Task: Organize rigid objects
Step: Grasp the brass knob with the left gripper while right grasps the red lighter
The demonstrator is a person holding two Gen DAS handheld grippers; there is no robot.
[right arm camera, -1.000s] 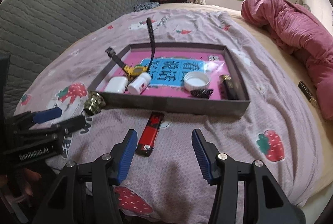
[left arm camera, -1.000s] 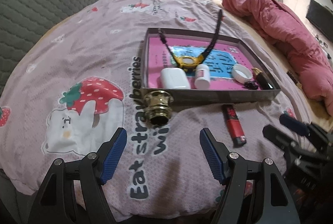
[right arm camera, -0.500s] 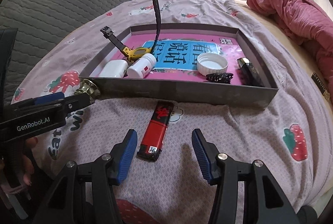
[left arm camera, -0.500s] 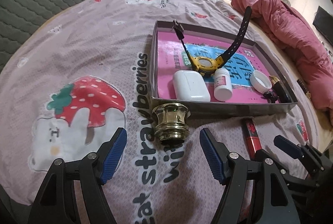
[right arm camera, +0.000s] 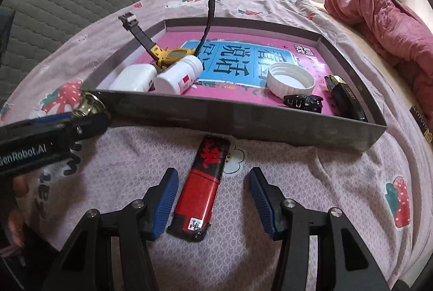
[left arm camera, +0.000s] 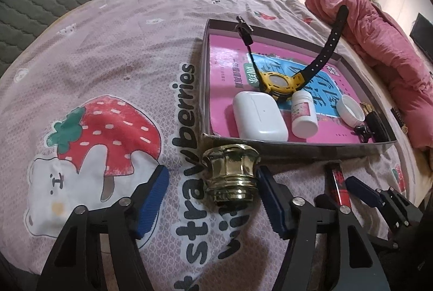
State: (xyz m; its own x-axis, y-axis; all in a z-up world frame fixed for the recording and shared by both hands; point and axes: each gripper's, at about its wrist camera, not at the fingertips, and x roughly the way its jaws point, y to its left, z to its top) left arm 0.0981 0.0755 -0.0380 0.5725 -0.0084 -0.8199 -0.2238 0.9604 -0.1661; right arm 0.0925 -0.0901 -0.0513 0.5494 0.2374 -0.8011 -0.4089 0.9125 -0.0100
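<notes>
Grasping is being prepared: the shiny brass ribbed cap (left arm camera: 230, 174) and the red-black plastic lighter (right arm camera: 204, 185), lying on the bed beside the grey cardboard tray (right arm camera: 243, 120), are being straddled by the left hand-held gripper (left arm camera: 212, 199), just narrowing, and the right hand-held gripper (right arm camera: 213, 199), both open and empty; closing is needed next.

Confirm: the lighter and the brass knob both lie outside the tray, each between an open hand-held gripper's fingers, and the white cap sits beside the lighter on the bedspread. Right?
Not quite. The white cap lies inside the tray, as the right wrist view shows. The rest holds: the lighter sits in the open right hand-held gripper, the brass knob in the open left hand-held gripper.
</notes>
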